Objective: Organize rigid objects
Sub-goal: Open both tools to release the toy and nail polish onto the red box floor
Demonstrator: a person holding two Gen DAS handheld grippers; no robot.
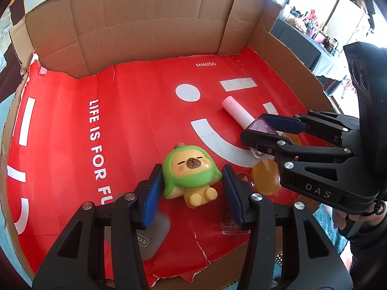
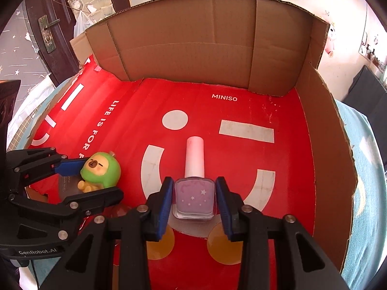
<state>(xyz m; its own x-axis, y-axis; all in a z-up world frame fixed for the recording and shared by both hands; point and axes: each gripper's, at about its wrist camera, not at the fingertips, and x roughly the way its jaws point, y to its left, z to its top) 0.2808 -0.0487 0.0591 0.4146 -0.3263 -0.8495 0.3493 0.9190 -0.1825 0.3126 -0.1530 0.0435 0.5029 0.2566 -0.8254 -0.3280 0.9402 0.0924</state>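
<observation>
A capybara toy in a green hood [image 1: 191, 171] lies on its back on the red floor of the cardboard box [image 1: 121, 125]. My left gripper [image 1: 192, 188] is open with its blue pads on either side of the toy, a small gap showing on each side. The toy also shows in the right wrist view [image 2: 100, 172]. A purple nail polish bottle with a pale pink cap [image 2: 194, 193] lies flat on the red floor. My right gripper [image 2: 194, 200] is open around the bottle's glass body, with its pads close to but apart from the glass.
Two amber translucent discs [image 2: 223, 249] lie near the front of the box beneath the right gripper. A grey case [image 1: 154, 236] and a small glass jar of brown grains [image 1: 229, 222] lie under the left gripper. Cardboard walls [image 2: 193, 41] close the back and right side.
</observation>
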